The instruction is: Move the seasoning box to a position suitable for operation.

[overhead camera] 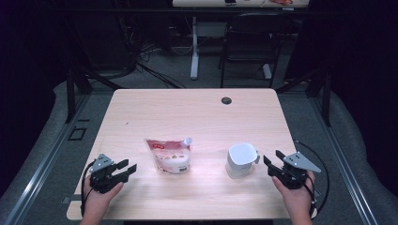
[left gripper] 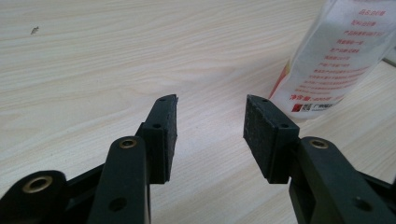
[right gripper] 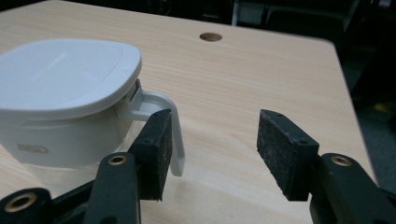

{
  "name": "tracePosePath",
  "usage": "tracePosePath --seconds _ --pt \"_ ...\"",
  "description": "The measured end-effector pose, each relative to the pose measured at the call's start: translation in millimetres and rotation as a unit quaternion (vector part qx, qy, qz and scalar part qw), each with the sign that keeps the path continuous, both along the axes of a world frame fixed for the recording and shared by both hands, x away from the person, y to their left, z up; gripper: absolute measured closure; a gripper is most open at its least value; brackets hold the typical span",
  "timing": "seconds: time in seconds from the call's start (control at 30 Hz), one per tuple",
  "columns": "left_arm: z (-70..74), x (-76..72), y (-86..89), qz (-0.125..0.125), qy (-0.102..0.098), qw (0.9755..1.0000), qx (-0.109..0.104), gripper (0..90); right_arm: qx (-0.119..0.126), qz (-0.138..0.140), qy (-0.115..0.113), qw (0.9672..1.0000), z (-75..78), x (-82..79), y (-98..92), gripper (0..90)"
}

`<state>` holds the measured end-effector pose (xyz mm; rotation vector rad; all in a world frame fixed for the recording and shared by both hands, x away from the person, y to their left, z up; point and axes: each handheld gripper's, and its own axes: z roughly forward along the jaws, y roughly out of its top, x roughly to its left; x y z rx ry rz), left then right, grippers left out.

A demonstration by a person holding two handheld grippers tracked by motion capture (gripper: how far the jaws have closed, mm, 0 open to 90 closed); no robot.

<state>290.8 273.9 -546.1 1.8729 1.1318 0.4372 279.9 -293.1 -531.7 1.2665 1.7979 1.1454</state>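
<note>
White lidded cup upright on the near right part of the table, lid on, handle turned to the right. Spouted pouch to the left of it, well apart, also near the front edge.

Right gripper just right of the cup, jaws wide apart and holding nothing. In the right gripper view, handle just beside the tip of the left-hand jaw; hard to tell from this angle whether touching it or a little behind it. Only bare wood between the two pads.

Left gripper at the near left, low over the table, jaws apart and empty too, pouch near it on its right.

Step in hand, as a judgement: taking the cup by its handle. To do it well:
- Shift the right gripper a little toward the cup, so that the handle comes to the middle between the pads and not against one of them.
- Go deep enough to catch the straight hanging part of the handle, not only its thin lower end.
- Keep the pads flat to the sides of the handle, then close slowly; otherwise risk of pushing the light cup to the left or turning it.
- Lift straight up, without tilting, because of the loose-looking lid.
- Keep the left gripper away from the pouch meanwhile.
</note>
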Motion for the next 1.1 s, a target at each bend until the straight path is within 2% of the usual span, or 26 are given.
tracePosePath --seconds 0.03,0.07,0.1,0.17,0.23,0.33,0.5,0.57,0.63,0.7,0.8,0.9,0.97,1.07,1.1 --pt "-0.1 -0.1 -0.3 0.001 0.000 1.0000 -0.001 54.7 0.019 -0.003 0.029 0.9994 3.5 -0.2 -0.9 48.5" --pt "-0.1 -0.1 -0.3 0.001 0.000 1.0000 -0.001 54.7 0.019 -0.003 0.029 0.9994 3.5 -0.2 -0.9 48.5" --pt "-0.2 0.1 -0.2 -0.001 0.000 1.0000 -0.001 54.7 0.036 0.013 0.069 0.9969 6.7 0.6 -1.1 49.4" --pt "-0.4 0.3 -0.5 -0.001 0.000 1.0000 -0.003 54.8 0.038 0.029 0.056 0.9973 4.5 -0.1 3.0 54.1" --pt "-0.3 0.3 -0.6 -0.001 0.000 1.0000 -0.002 54.8 0.024 0.037 0.063 0.9971 6.8 -0.7 7.1 57.0" --pt "-0.2 0.4 0.3 0.000 -0.001 1.0000 -0.001 54.8 0.011 0.048 0.042 0.9979 9.2 -0.5 12.3 58.7" --pt "0.5 0.1 1.9 0.005 0.001 1.0000 -0.003 54.7 -0.046 0.032 0.031 0.9979 12.4 3.2 20.7 56.3" --pt "0.6 0.0 2.0 0.005 0.001 1.0000 -0.002 54.6 -0.061 0.026 0.032 0.9973 15.1 3.8 22.2 56.2" --pt "0.5 0.1 1.7 0.006 0.001 1.0000 -0.002 54.5 -0.062 0.024 0.019 0.9976 18.8 4.3 23.1 54.9" --pt "0.1 0.2 1.6 0.005 -0.001 1.0000 -0.001 54.5 -0.076 0.020 0.018 0.9967 25.1 4.3 22.3 53.6" --pt "0.6 0.0 2.1 0.004 -0.001 1.0000 -0.001 54.5 -0.065 0.022 -0.010 0.9976 34.0 3.9 22.1 52.8" --pt "0.4 0.0 2.5 0.005 -0.001 1.0000 -0.001 54.6 -0.060 0.025 -0.010 0.9978 44.4 5.0 21.6 55.6" --pt "0.5 0.0 2.4 0.004 -0.001 1.0000 -0.001 54.6 -0.073 0.023 -0.014 0.9969 50.3 7.6 21.7 58.8" --pt "0.4 0.1 2.2 0.004 -0.002 1.0000 0.000 54.5 -0.086 0.023 -0.005 0.9960 58.6 13.1 23.0 59.8" --pt "0.3 0.2 2.2 0.004 -0.002 1.0000 0.000 54.5 -0.081 0.027 -0.003 0.9963 60.6 14.8 23.6 58.9"
